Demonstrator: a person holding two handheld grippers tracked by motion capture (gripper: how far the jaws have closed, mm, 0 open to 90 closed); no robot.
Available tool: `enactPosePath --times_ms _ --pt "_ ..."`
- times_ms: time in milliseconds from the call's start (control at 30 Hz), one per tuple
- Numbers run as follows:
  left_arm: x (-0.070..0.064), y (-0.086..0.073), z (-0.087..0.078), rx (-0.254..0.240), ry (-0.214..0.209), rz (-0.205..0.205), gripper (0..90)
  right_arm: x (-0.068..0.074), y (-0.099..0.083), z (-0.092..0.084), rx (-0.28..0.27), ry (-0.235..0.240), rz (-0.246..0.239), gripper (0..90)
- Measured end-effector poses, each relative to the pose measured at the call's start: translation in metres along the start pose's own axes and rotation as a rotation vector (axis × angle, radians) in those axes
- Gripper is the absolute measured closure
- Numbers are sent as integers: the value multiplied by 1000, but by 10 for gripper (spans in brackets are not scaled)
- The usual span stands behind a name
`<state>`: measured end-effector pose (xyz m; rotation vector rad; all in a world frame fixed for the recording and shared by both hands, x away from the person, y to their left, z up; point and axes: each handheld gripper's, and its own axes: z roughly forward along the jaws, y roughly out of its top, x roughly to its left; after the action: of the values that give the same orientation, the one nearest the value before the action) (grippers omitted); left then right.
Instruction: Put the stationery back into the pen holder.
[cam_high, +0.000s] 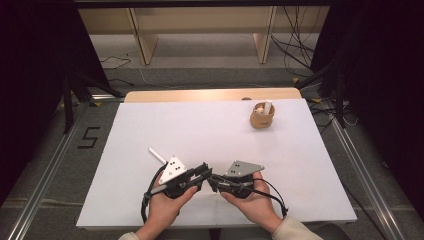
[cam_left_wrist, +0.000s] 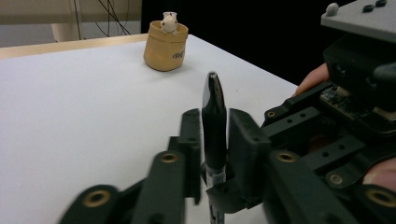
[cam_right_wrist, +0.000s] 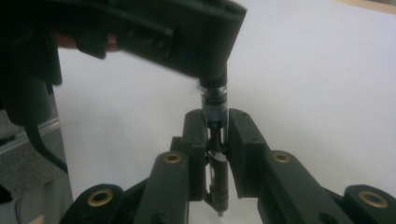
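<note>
A black pen stands upright between the two grippers, which meet tip to tip near the table's front edge. In the left gripper view, my left gripper has its jaws on either side of the pen's dark upper part, with thin slivers of gap, so it is open. My right gripper is shut on the pen's clear lower barrel, its tip pointing down. In the high view the left gripper and the right gripper each sit in a hand. The left gripper's body looms over the pen's top.
A tan pouch with a small white figure in it stands at the table's far right. A white stick lies beside the left gripper's grey plate. Cables and wooden shelf legs are on the floor beyond the table.
</note>
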<state>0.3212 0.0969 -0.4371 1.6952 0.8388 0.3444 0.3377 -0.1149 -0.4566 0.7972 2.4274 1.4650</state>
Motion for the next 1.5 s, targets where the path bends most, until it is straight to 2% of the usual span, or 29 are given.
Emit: enactPosePath --times_ms 200,300,467,733,833,1100,1267,1500 --pt "5 -4 -1 25 41 43 503 -15 3 -7 -43 -44 57 783" --pt "11 -8 -4 65 84 65 425 -26 4 -10 -67 -79 71 783" --pt "22 -13 -10 117 134 83 377 -46 7 -19 -104 -140 113 783" --pt "45 -23 -26 161 214 74 366 -77 12 -28 -143 -234 142 783" --pt "51 -25 -28 162 229 59 363 -89 14 -30 -151 -270 153 783" --pt "55 -25 -27 171 240 56 360 -129 20 -41 -188 -402 180 784" --pt "57 -26 -26 173 247 51 356 -155 23 -51 -215 -493 223 784" --pt "58 -27 -25 171 249 48 348 -180 27 -59 -245 -571 254 784"
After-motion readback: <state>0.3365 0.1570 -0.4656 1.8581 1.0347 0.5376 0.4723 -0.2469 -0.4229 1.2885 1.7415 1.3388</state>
